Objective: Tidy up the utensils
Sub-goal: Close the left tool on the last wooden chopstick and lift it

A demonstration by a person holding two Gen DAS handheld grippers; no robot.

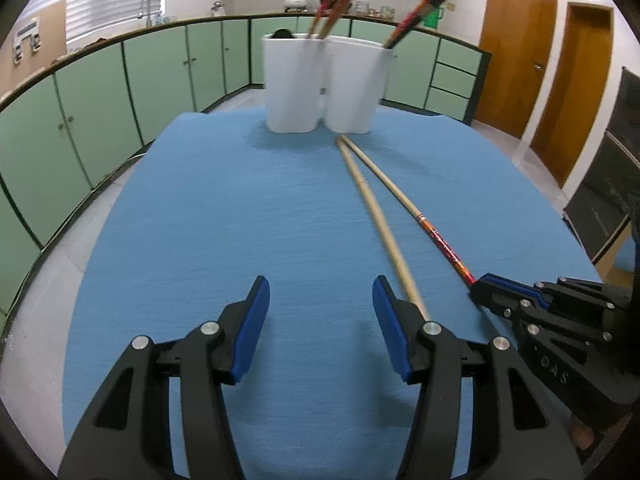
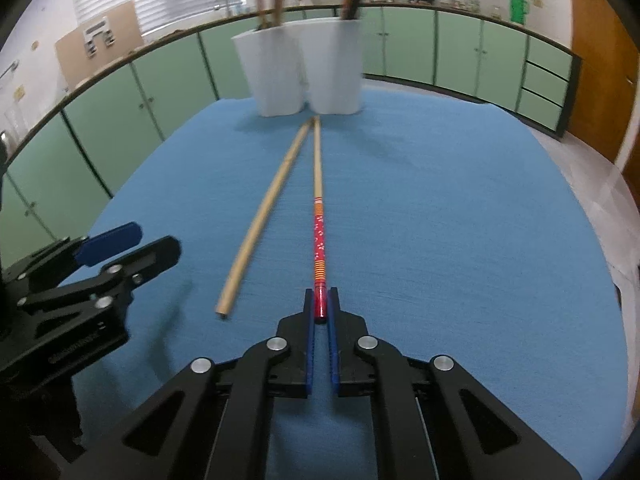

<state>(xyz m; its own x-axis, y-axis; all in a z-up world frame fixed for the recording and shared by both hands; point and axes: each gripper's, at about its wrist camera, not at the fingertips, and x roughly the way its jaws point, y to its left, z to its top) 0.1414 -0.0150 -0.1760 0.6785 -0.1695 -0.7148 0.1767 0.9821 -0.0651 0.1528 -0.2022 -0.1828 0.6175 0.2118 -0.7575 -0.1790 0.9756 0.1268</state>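
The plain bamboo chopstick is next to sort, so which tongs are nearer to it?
Left. The left tongs hang open beside the plain bamboo chopstick; the right tongs grip the red patterned chopstick beside it.

Bare blue mat (image 1: 224, 216) before white holders (image 1: 324, 84)
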